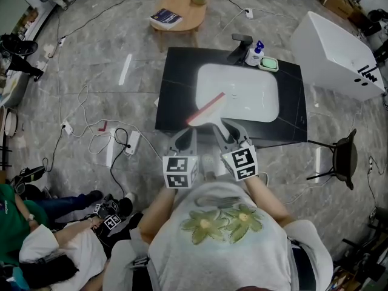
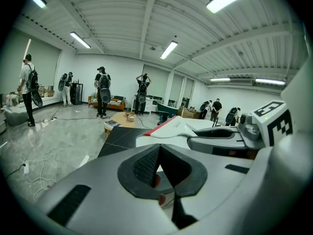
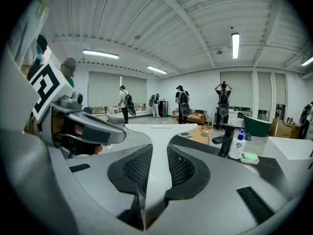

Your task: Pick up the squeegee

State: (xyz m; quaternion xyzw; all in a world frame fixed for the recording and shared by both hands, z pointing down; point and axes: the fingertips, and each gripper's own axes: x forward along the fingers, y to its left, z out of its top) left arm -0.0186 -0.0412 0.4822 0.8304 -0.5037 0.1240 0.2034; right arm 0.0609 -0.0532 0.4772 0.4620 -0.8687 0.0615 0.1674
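Observation:
The squeegee [image 1: 206, 108] has a red blade and a white handle, and it hangs over the near rim of the white basin [image 1: 254, 96]. My right gripper [image 1: 225, 133] is shut on its handle. In the right gripper view the white handle [image 3: 159, 131] runs straight out between the pads of that gripper [image 3: 159, 150]. My left gripper [image 1: 185, 139] sits just left of it, apart from the squeegee. Its pads meet at the tips [image 2: 159, 148] with nothing held. From the left gripper view the squeegee [image 2: 172, 128] shows ahead and to the right.
The basin is set in a black counter [image 1: 176, 90] with a faucet [image 1: 240, 41], a soap bottle [image 1: 259, 48] and a green soap dish [image 1: 268, 63] at the back. A white bathtub [image 1: 336, 53] and a black chair [image 1: 342, 156] stand right. Cables [image 1: 91, 129] and seated people [image 1: 54, 247] are left.

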